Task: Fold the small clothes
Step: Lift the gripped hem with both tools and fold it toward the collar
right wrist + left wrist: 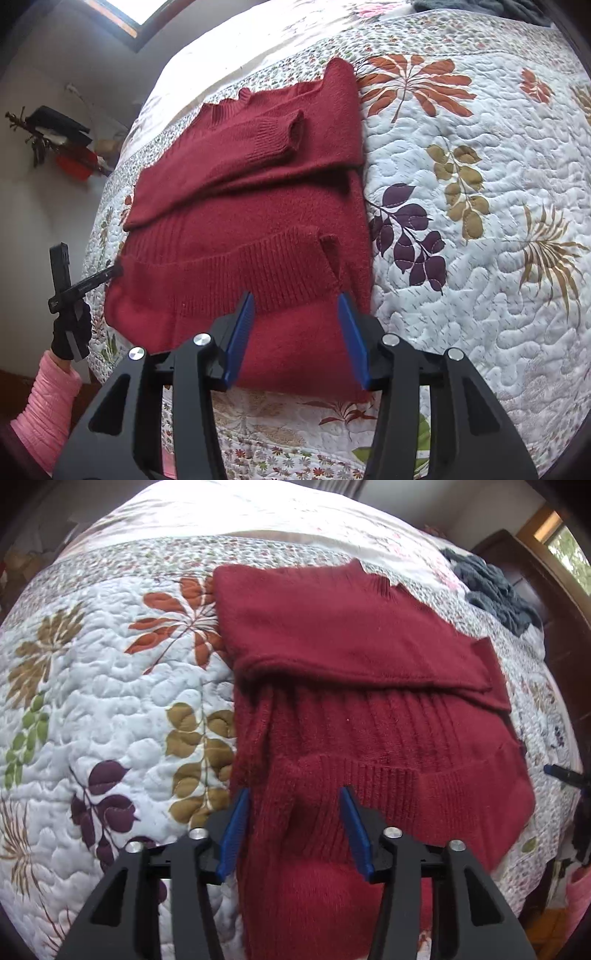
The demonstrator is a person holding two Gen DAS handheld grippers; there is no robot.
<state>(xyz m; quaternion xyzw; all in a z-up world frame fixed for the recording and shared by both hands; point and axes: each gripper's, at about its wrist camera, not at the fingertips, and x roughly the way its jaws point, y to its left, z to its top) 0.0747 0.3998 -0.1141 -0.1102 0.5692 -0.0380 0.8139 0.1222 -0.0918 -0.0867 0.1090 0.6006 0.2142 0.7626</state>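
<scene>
Home bedroom: quilted floral bedspread (461,229)

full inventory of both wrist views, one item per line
sweater: 1, dark red, partly folded on the quilt, sleeves laid across the body
quilt: 1, white with a leaf print, covers the bed
dark clothes: 1 pile, grey-blue, far corner of the bed
wooden furniture: dark brown, beside the bed
window: 1, bright, upper wall
clutter: black and red, by the wall, unclear
sleeve: 1, pink, above a black glove
left gripper: open, over the sweater hem
right gripper: open, over the hem
</scene>
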